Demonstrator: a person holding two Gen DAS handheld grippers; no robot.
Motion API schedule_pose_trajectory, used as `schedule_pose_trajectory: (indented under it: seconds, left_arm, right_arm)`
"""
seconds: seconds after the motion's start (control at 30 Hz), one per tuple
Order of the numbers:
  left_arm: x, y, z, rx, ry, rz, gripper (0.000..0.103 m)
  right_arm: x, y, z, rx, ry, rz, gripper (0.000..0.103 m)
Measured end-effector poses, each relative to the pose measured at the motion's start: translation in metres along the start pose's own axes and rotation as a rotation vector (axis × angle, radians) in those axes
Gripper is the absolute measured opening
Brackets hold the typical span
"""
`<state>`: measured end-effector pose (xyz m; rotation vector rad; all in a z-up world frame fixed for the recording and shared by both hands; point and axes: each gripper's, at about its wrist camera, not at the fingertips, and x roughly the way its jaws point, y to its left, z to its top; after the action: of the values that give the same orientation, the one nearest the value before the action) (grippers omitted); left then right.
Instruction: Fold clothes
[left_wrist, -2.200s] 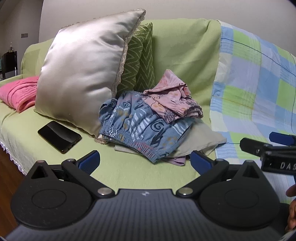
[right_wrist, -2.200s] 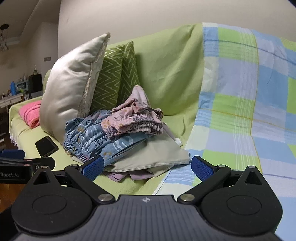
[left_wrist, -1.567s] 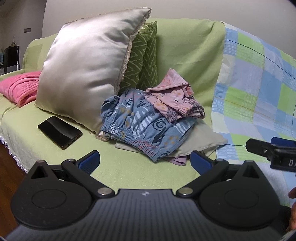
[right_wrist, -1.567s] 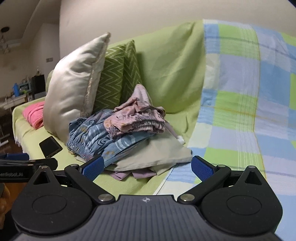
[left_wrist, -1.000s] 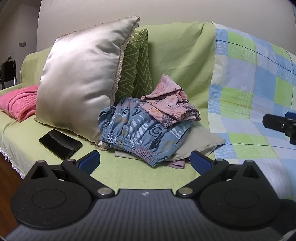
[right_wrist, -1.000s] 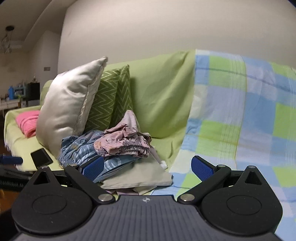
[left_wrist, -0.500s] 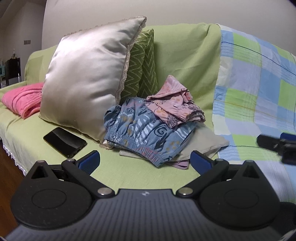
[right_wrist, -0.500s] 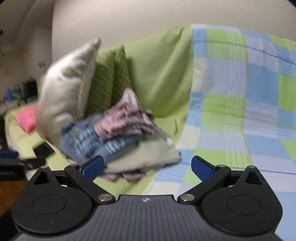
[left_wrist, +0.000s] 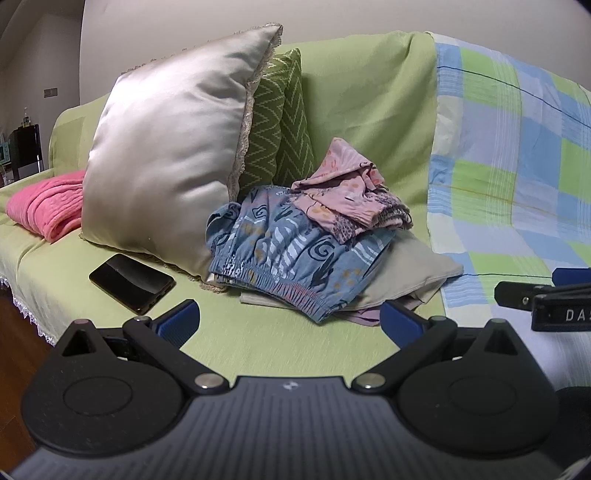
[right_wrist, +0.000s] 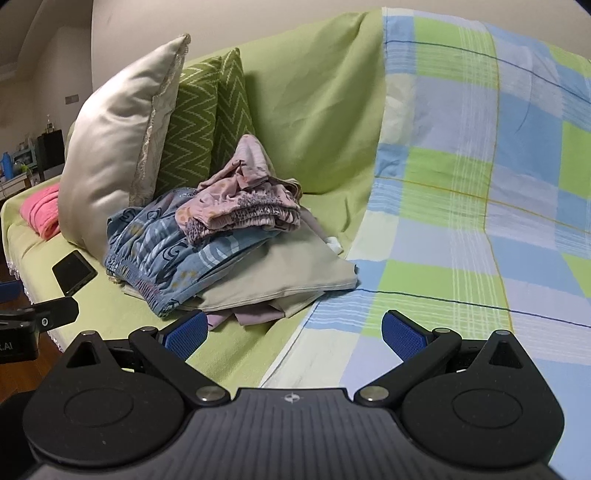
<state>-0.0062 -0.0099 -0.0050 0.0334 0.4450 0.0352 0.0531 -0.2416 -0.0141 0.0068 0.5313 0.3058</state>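
Observation:
A heap of clothes lies on the green sofa seat: a crumpled pink patterned garment (left_wrist: 351, 192) (right_wrist: 240, 199) on top, blue patterned shorts (left_wrist: 291, 251) (right_wrist: 166, 251) under it, a beige piece (left_wrist: 410, 273) (right_wrist: 280, 277) and a mauve one (right_wrist: 255, 315) at the bottom. My left gripper (left_wrist: 290, 321) is open in front of the heap, a short way off, holding nothing. My right gripper (right_wrist: 295, 332) is open too, near the heap's right edge, over the seam between the green cover and the checked cloth.
A checked blue-green cloth (right_wrist: 461, 221) covers the sofa's right part. A silver cushion (left_wrist: 170, 147) and green zigzag cushions (left_wrist: 284, 122) lean left of the heap. A black phone (left_wrist: 131, 282) lies on the seat, a pink blanket (left_wrist: 44, 206) farther left. Wooden floor (left_wrist: 14, 332) below.
Both grippers wandered slightly in front of the sofa and stayed open. The right view swung up, blurred, then settled lower and closer to the heap. The clothes have not moved.

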Motion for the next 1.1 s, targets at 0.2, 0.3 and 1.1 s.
schedule_pose_trajectory:
  seconds: [0.2, 0.3, 1.1]
  left_arm:
    - [0.002, -0.0003, -0.0004, 0.004, 0.015, 0.006, 0.102]
    - [0.0032, -0.0003, -0.0005, 0.003, 0.021, 0.007, 0.102]
    - [0.0053, -0.0003, 0.0, 0.005, 0.036, 0.007, 0.102]
  right_arm:
    - [0.0018, 0.0024, -0.0004, -0.016, 0.007, -0.002, 0.103]
    - [0.0027, -0.0007, -0.0003, 0.002, 0.014, 0.001, 0.103]
    - [0.0036, -0.0014, -0.0007, 0.0, 0.016, -0.005, 0.103]
